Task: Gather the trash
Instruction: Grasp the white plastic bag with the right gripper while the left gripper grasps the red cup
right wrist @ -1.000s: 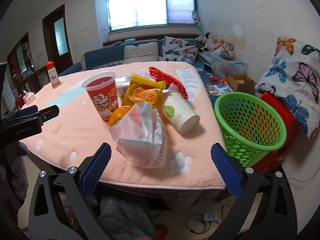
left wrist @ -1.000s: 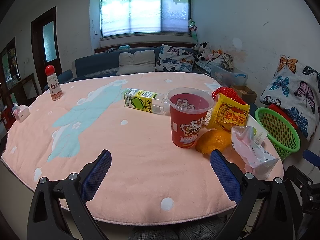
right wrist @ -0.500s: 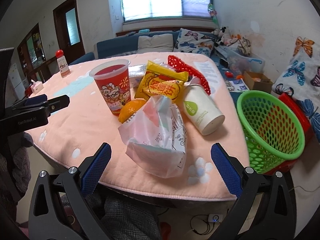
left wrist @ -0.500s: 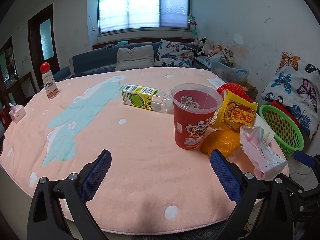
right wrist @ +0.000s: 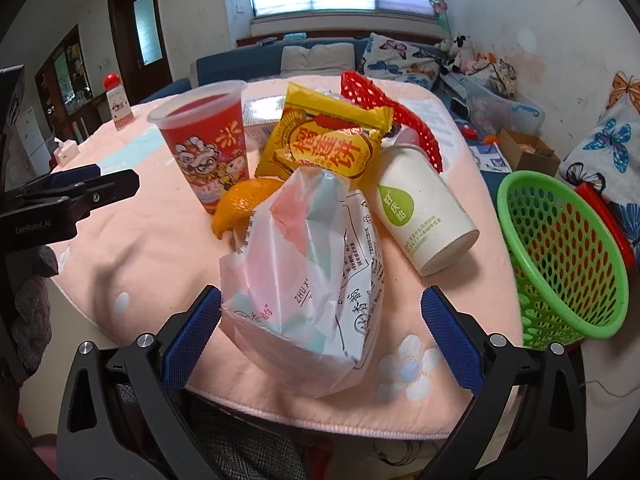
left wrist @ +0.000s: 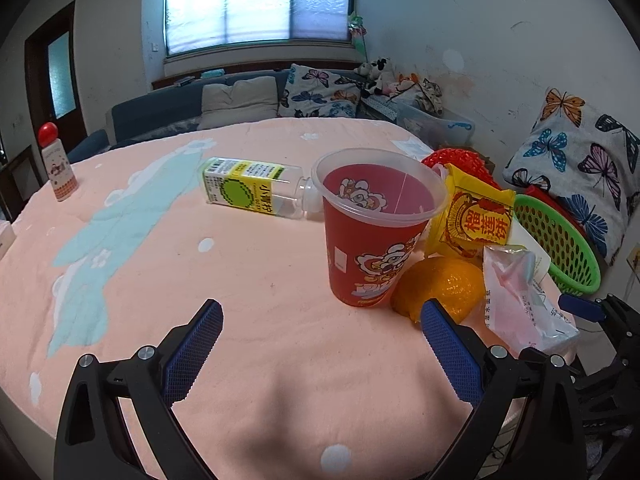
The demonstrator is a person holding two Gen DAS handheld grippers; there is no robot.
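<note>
Trash is piled at the right of the pink-covered table [left wrist: 248, 280]. The pile holds a red plastic cup [left wrist: 376, 236], a yellow-green labelled bottle [left wrist: 248, 192] on its side, a yellow snack packet [left wrist: 476, 220], an orange peel [left wrist: 440, 286] and a white wrapper bag [left wrist: 520, 304]. My left gripper [left wrist: 320, 312] is open, just short of the cup. In the right wrist view the white bag [right wrist: 312, 264] lies between the fingers of my open right gripper [right wrist: 320, 296]. A white paper cup [right wrist: 424, 208] lies beside the bag. A green basket [right wrist: 560, 248] stands off the table's right edge.
A small red-capped bottle [left wrist: 56, 164] stands at the table's far left, near a tissue box [right wrist: 66, 150]. Red mesh netting [right wrist: 384, 100] lies behind the snack packet. A sofa with cushions [left wrist: 240, 100] runs under the window. Butterfly-print bedding [left wrist: 580, 152] sits behind the basket.
Both grippers have moved forward over the table toward the pile. The white bag now sits between the right gripper's fingers. Nothing was taken hold of.
</note>
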